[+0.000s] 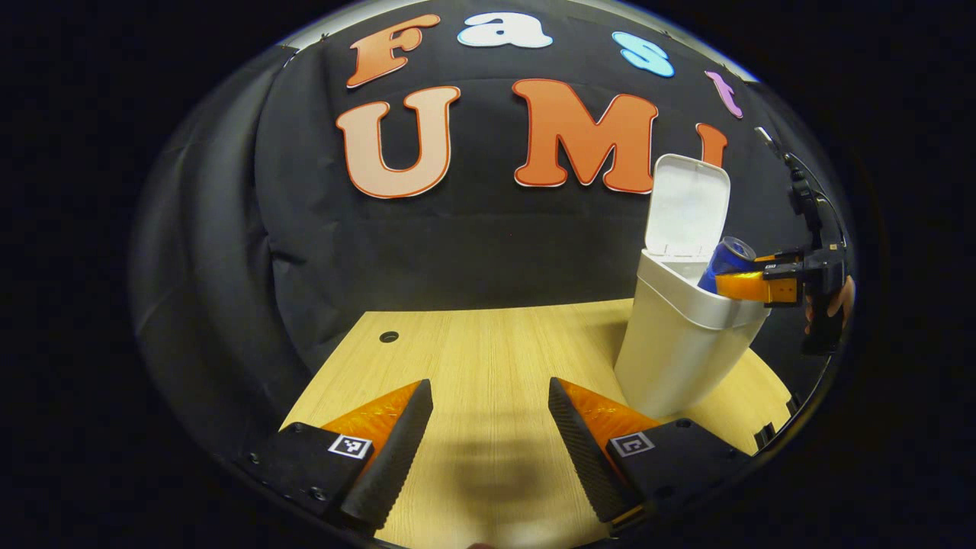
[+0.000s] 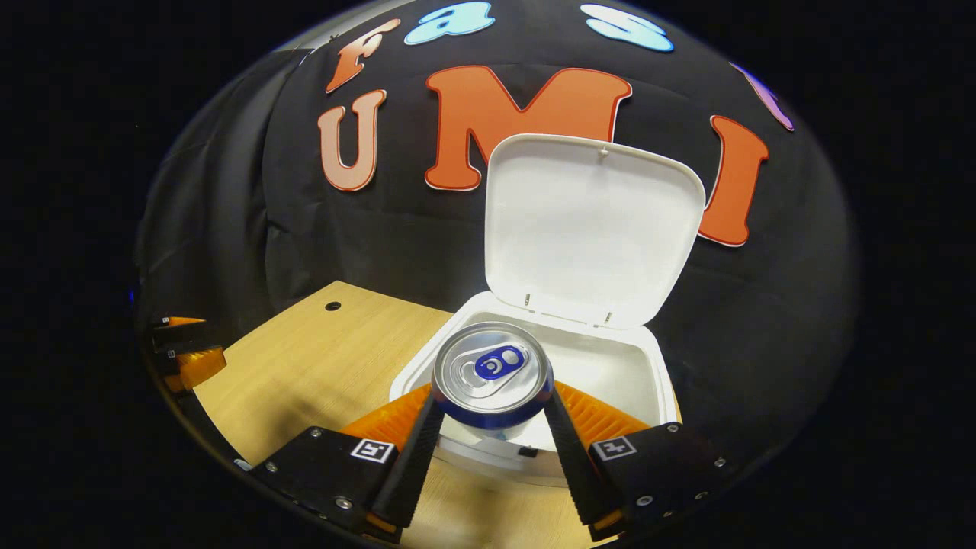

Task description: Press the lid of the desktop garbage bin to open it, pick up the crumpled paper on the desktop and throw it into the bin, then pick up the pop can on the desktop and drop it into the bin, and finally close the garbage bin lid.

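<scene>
Gripped between both fingers of my right gripper (image 2: 492, 427) is the pop can (image 2: 492, 374), a blue can with a silver top and a blue pull tab. In the right gripper view I hold it upright just above the open mouth of the garbage bin (image 2: 648, 374), with the fingers pressing on its left and right sides. The bin is white, and its lid (image 2: 593, 229) stands raised on the hinge at the far edge, in front of the black cloth wall.

In the left gripper view, my left gripper (image 1: 488, 427) has its fingers spread wide with nothing between them, low over the wooden worktop (image 1: 488, 343). From here the bin (image 1: 679, 343) stands on the worktop to the right, lid (image 1: 686, 210) up. My right gripper (image 1: 751, 284) reaches in from the right at the rim, holding the can (image 1: 728, 261) tilted over the opening. A small round hole (image 1: 389, 336) sits in the worktop near its far left edge.
</scene>
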